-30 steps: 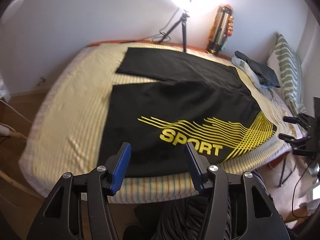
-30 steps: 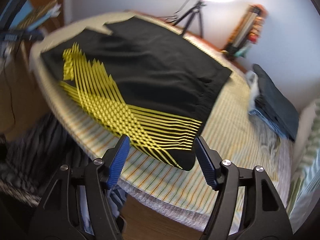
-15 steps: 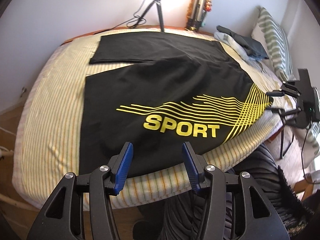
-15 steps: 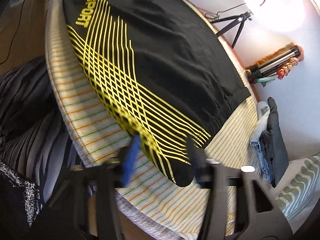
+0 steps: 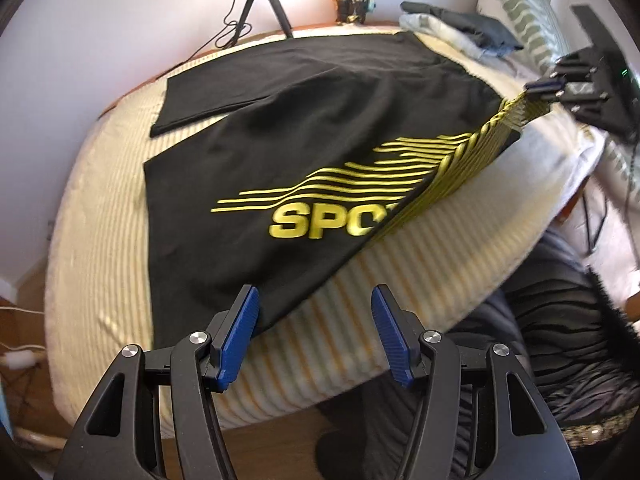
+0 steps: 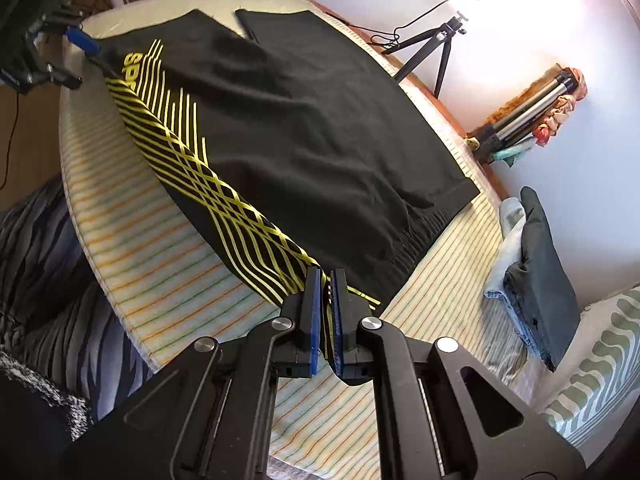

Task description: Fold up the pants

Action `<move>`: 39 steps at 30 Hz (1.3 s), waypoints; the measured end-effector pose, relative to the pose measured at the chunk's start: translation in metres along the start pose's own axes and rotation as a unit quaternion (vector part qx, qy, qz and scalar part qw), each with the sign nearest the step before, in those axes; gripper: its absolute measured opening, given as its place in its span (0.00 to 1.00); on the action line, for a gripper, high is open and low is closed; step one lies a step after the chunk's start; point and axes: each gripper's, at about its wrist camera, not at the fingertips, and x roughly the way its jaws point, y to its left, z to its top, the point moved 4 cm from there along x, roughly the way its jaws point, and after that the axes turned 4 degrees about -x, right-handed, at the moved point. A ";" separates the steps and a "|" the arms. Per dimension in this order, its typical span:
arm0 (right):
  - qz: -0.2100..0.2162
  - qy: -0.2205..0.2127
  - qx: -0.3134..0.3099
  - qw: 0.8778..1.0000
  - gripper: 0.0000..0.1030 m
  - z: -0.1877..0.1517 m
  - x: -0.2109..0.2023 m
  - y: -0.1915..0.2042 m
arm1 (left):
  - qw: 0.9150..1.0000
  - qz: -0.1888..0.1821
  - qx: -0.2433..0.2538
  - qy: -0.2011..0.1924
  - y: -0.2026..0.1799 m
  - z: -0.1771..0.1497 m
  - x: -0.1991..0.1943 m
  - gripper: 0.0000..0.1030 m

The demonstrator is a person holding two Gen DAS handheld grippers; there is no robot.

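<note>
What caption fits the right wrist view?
Right gripper shut on the black pants with yellow stripes, lifting their waist corner off the striped bed.

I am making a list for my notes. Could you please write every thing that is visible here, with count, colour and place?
pants: one, black with yellow lines, spread on the bed, one corner lifted
bed: one, cream sheet with thin stripes, under the pants
folded clothes: one pile, dark grey on light blue, on the bed beside the pillow
pillow: one, white with green waves, by the folded clothes
tripod: one, black, behind the bed by the wall
left tongs: one, black with blue pads, open at the pants' near edge
right tongs: one, black with blue pads, just closed on the pants' corner
</note>
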 end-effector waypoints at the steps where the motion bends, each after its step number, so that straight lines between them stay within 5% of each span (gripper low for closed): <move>1: 0.000 -0.001 -0.001 1.000 0.05 0.001 0.000 0.000 | 1.000 0.009 0.002 0.001 0.003 0.000 0.002 0.55; 2: -0.001 -0.003 -0.003 1.000 0.05 0.001 -0.001 0.001 | 1.000 0.013 0.005 0.000 0.005 -0.001 0.003 0.52; 4: -0.003 -0.005 -0.002 1.000 0.05 -0.001 -0.002 0.004 | 1.000 0.020 0.007 0.003 0.009 0.000 0.007 0.25; 6: -0.002 -0.006 0.003 1.000 0.05 -0.003 -0.002 0.005 | 1.000 0.025 0.007 0.005 0.013 0.001 0.010 0.07; 12: -0.009 -0.020 0.029 0.999 0.04 -0.004 -0.009 -0.001 | 0.999 0.027 0.004 -0.038 0.016 0.016 0.001 0.02; 25: -0.057 -0.059 0.085 0.993 0.03 0.033 -0.015 -0.061 | 0.988 0.058 -0.006 -0.143 0.048 0.113 -0.017 0.01; 39: -0.097 -0.061 0.119 0.986 0.02 0.095 0.037 -0.161 | 0.984 0.084 0.030 -0.155 0.066 0.212 0.034 0.00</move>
